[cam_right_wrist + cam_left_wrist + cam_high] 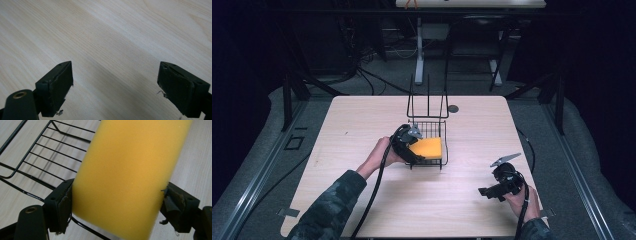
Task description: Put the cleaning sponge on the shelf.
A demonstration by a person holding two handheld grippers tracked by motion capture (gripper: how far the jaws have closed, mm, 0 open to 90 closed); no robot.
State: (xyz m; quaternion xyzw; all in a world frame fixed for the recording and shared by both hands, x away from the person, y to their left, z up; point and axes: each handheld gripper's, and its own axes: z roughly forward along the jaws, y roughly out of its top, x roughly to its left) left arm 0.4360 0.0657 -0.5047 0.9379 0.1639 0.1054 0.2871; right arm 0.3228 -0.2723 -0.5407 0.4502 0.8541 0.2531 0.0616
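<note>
The left gripper (416,150) is positioned at the centre of the tabletop (362,125), at the left side of a black wire basket (438,129), with its jaws closed on a yellow sponge (427,148). In the left gripper view, the sponge (125,175) is clamped between the two black pads (63,202), one pressing each long side, and the block extends away from the jaws above the basket's wire floor (50,152). In the high view, the sponge sits within the basket's outline, over its near half; whether it rests on the wires or is held just above them cannot be determined. The basket's tall wire frame (428,102) rises at its far side, toward the far edge of the tabletop. A small dark round spot (453,108) lies on the tabletop just right of that frame. The right gripper (484,191) is held near the near right corner of the tabletop, well apart from the basket. In the right gripper view, its jaws stand wide apart with nothing between them, over bare wood surface (112,37). A cable (374,195) trails from the left gripper toward the near edge.
</note>
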